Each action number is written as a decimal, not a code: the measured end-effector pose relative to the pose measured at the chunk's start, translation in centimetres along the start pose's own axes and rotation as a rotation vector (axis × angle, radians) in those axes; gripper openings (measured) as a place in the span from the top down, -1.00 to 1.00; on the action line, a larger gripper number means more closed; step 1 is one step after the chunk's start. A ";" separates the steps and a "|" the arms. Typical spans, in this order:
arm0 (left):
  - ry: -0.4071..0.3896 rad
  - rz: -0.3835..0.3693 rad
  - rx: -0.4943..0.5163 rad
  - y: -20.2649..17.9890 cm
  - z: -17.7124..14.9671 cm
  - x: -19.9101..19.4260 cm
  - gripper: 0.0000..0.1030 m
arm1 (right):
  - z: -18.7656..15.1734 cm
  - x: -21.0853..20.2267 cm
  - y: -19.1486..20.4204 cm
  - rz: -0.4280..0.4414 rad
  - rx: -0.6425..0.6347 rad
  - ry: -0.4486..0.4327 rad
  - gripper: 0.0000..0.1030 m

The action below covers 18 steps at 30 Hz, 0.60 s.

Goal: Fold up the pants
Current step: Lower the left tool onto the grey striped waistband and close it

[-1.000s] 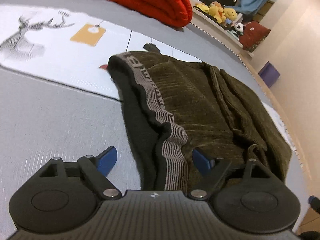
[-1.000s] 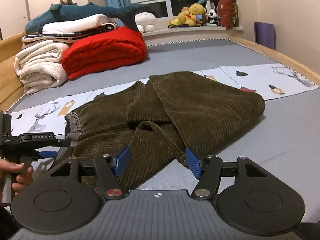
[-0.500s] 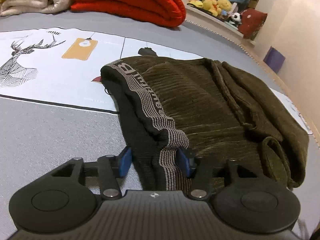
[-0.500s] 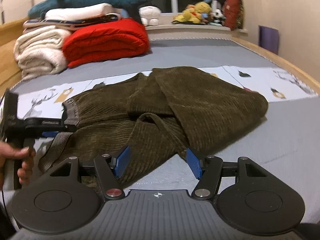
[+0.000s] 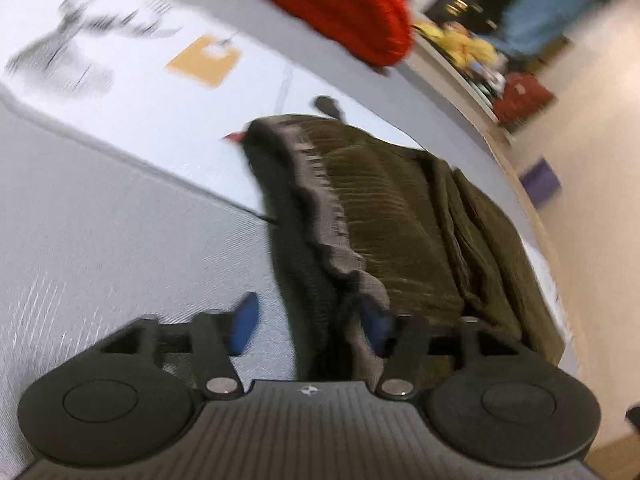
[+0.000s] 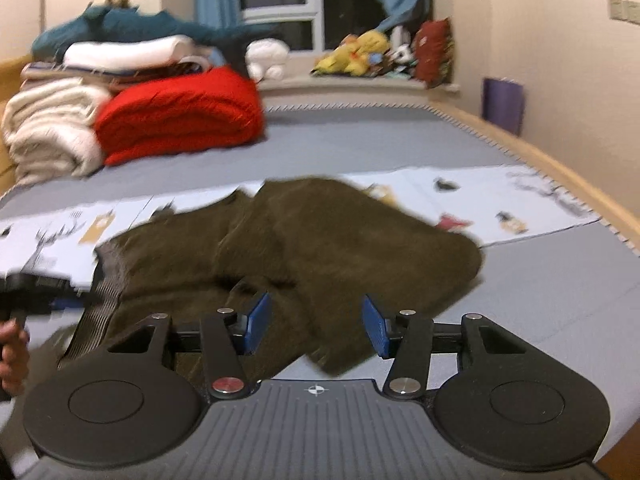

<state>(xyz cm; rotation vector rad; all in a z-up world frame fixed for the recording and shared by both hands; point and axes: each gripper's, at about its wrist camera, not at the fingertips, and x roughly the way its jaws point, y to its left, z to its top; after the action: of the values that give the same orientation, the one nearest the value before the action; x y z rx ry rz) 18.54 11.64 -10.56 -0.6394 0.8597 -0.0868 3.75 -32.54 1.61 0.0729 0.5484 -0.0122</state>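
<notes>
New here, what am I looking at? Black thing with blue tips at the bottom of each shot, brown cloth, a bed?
There is no robot. A person holds a two-finger claw in each hand, and a fisheye camera on each looks along the fingers. One picture is from the left claw, the other from the right claw. Brown corduroy pants lie bunched on the grey bed, with a red blanket behind. The left claw straddles the waistband; its jaws have just been opening. The right claw's jaws have been closing around a leg hem but are not pinching yet. Nothing is held.
</notes>
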 end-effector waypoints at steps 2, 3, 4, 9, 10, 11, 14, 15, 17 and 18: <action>0.014 -0.034 -0.031 0.4 0.4 0.3 -0.30 | 0.6 -0.5 -1.5 -0.010 0.019 -0.014 -0.03; 0.020 -0.050 -0.035 0.4 0.5 0.5 -0.33 | 0.7 -0.7 -2.3 -0.013 0.034 -0.012 -0.03; 0.026 -0.070 -0.038 0.4 0.5 0.7 -0.42 | 0.6 -0.7 -3.0 -0.014 0.049 -0.006 -0.03; 0.052 -0.152 -0.025 -0.3 0.6 2.3 -0.48 | -1.3 -0.8 -5.4 -0.005 0.157 0.046 -0.05; 0.052 -0.155 -0.009 -0.7 0.5 2.5 -0.57 | -1.3 -1.0 -5.4 0.000 0.162 0.035 -0.05; 0.047 -0.154 0.018 -1.3 0.3 2.8 -0.68 | -1.2 -1.2 -5.3 -0.003 0.155 0.021 -0.05; 0.027 -0.108 0.136 -3.1 -0.4 3.2 -0.55 | -1.4 -0.9 -4.7 0.002 0.140 0.034 -0.05; 0.013 -0.080 0.176 -3.6 -0.5 3.2 -0.31 | -1.5 -0.7 -4.5 0.002 0.131 0.038 -0.05; -0.002 -0.031 0.218 -3.7 -0.5 3.1 0.22 | -1.5 -0.6 -4.0 -0.003 0.115 0.045 -0.05; -0.004 -0.047 0.206 -3.4 -0.3 2.9 0.30 | -1.6 -0.5 -3.8 -0.004 0.105 0.048 -0.05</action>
<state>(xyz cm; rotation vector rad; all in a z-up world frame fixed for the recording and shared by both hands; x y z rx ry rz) 20.84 7.81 -10.76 -0.4666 0.8203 -0.2133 2.38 -36.18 0.30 0.1743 0.5955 -0.0435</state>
